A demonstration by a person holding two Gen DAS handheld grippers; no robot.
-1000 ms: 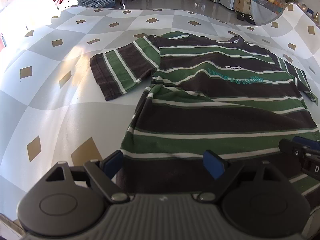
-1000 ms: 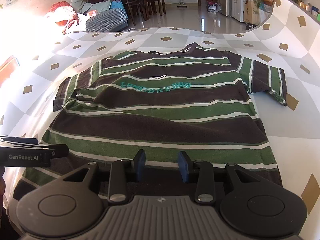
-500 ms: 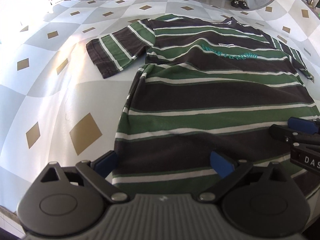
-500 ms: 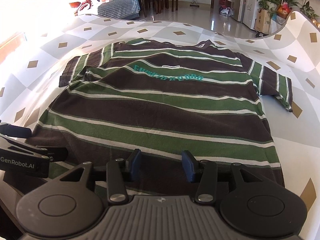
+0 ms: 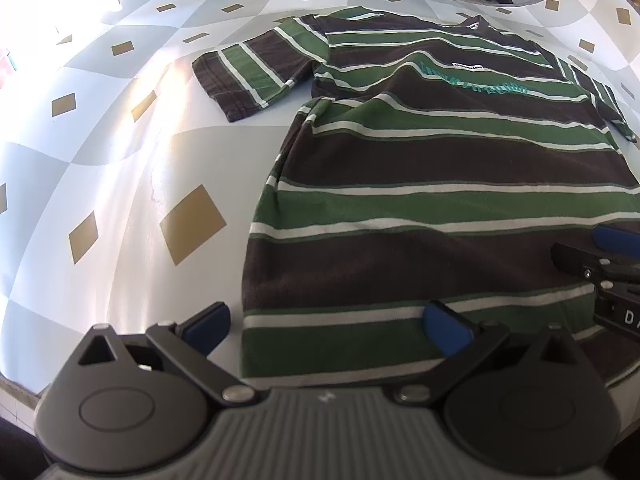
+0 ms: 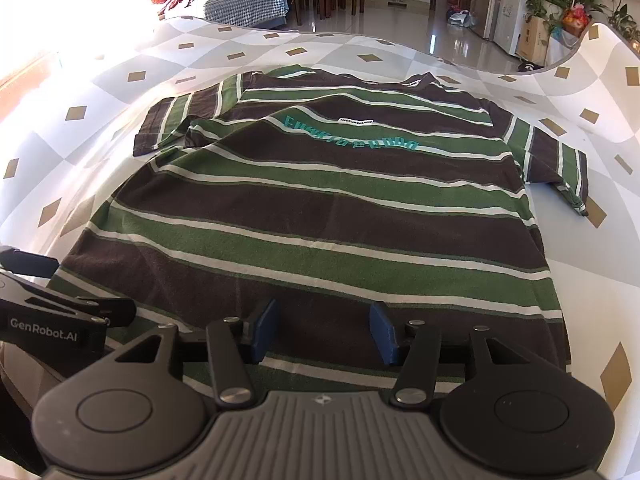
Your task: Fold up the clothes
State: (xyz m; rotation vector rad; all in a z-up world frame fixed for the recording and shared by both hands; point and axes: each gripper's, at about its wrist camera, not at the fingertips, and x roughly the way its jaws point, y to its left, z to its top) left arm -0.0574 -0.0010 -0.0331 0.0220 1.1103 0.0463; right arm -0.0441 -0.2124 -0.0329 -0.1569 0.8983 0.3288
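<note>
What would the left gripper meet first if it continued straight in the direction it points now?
Probably the near hem corner of the green-and-brown striped T-shirt: the wide-open left gripper straddles its edge, one finger over the chequered tablecloth. Depth is uncertain.

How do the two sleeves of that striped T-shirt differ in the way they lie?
In the right wrist view, the left-hand sleeve lies flat and spread, its cuff edge straight, with the shirt's body fabric bunched over its armpit. The right-hand sleeve slopes down toward the near side, and its lower corner looks curled or folded under. Both carry the same brown, green and white stripes and rest on the checked tablecloth.
</note>
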